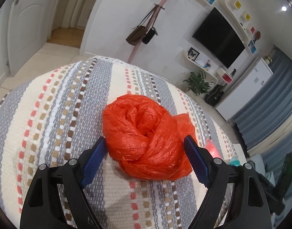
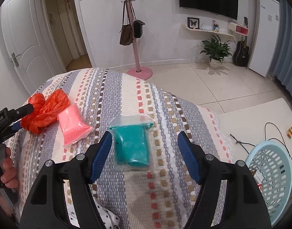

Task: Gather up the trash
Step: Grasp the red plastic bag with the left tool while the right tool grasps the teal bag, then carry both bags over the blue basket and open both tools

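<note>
In the right wrist view the left gripper point(image 2: 21, 118) enters cut off at the left edge, so its fingers are half hidden behind the orange plastic bag point(image 2: 43, 112). In the left wrist view those fingers point(image 1: 96, 158) stand spread on either side of the bag point(image 1: 146, 139), close beside it; contact is hard to judge. The right gripper point(image 2: 144, 147) is spread over a teal packet point(image 2: 131, 146) at frame centre, not touching it. A pink packet point(image 2: 73, 126) lies between bag and teal packet. All rest on a striped woven cloth point(image 2: 165, 114). A pale blue basket point(image 2: 270, 181) sits lower right, with a pink coat stand point(image 2: 134, 38) on the tiled floor point(image 2: 212, 84) behind.
</note>
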Demonstrator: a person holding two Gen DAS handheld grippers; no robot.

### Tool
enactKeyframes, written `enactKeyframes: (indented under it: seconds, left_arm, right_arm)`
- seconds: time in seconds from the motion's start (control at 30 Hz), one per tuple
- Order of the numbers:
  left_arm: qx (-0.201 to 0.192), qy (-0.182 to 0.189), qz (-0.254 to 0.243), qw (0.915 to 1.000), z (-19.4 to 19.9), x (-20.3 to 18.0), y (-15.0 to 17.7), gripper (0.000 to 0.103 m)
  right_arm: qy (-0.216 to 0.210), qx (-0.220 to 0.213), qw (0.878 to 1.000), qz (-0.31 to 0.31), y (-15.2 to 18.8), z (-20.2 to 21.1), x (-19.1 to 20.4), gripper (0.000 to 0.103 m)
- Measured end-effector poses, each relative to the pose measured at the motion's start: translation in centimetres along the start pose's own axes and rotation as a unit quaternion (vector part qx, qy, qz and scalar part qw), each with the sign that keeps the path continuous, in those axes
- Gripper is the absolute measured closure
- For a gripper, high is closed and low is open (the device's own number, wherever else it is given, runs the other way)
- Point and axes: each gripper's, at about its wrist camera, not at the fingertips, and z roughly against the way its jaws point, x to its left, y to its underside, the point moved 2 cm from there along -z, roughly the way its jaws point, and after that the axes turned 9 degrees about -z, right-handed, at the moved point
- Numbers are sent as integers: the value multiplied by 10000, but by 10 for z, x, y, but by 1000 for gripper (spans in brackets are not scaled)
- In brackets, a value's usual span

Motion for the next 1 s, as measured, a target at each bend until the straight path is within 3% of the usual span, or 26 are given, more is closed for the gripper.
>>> enactKeyframes:
  seconds: [0.1, 0.23, 0.3, 0.37, 0.47, 0.6, 0.77, 1.0]
  left_arm:
    - [8, -195, -190, 9996, -3, -4, 0, 27]
    - [-31, -411, -532, 9977, 0, -19, 7, 41]
    - [-89, -417, -630, 9971, 3, -23, 8, 46]
    - [-138, -429, -693, 9966, 5, -24, 10, 49]
    - [-237, -436, -761, 9959, 14, -26, 15, 52]
    - [-439, -472, -992, 9930, 29, -35, 20, 52]
    - [-728, -173, -1042, 9917, 64, -55, 28, 53]
    - [-911, 151, -1340, 9867, 112, -93, 51, 53]
  right_arm:
    - [76, 119, 9999, 51, 0, -7, 2, 36]
    - [162, 133, 9995, 239, 2, -10, 10, 38]
    - [249, 111, 9987, 434, 6, -11, 17, 55]
    - [388, 104, 9966, 720, 11, -12, 26, 66]
    - [524, -84, 9942, 938, 16, -7, 32, 66]
    - [377, -450, 9933, 993, 20, 9, 33, 66]
    - [197, -735, 9922, 986, 22, 23, 32, 66]
    - [-59, -818, 9934, 804, 31, 46, 25, 66]
